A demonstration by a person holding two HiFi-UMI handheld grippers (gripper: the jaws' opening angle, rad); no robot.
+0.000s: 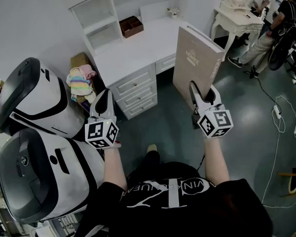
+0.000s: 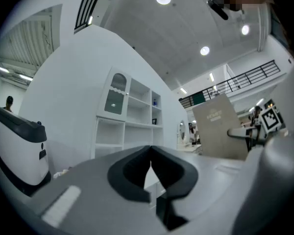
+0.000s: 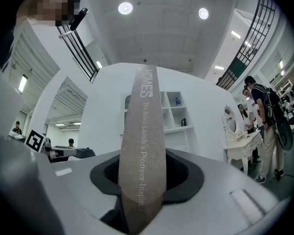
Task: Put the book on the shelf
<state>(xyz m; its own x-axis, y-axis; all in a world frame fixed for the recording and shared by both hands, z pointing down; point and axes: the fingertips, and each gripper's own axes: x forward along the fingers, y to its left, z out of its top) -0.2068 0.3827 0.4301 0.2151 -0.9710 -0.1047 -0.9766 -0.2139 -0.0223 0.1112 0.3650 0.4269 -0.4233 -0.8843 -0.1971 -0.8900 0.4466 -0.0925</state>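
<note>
Far left in the head view, two big rounded white casings point(image 1: 37, 132) with dark bands sit one behind the other, and just right of them is a small pile of folded pastel cloths point(image 1: 80, 81). Next comes the left hand-held gripper point(image 1: 104, 100), held out over the grey floor point(image 1: 163, 127) in front of the drawers. Its own view shows the jaws brought together with nothing between them, so it is closed and empty. Beyond it, in the upper middle of the frame, stands the white surface point(image 1: 138, 48), with the open white shelf point(image 1: 101, 21) rising at its left end and a brown box point(image 1: 131, 26) at the back. Right of centre is the book point(image 1: 197, 63), a large tan hardback standing nearly upright, tipped a little. It is off the shelf and well apart from it, up in the air in front of the right end of the surface. The right hand-held gripper point(image 1: 203, 95) has it by the lower edge. In the right gripper view the spine point(image 3: 144, 146) runs straight up between the two jaws, which press on it from either side — a firm grip. In the upper right corner a few people point(image 1: 278, 23) stand by a white dressing table point(image 1: 237, 21), and a white cable point(image 1: 277, 113) trails across the floor at the right.
</note>
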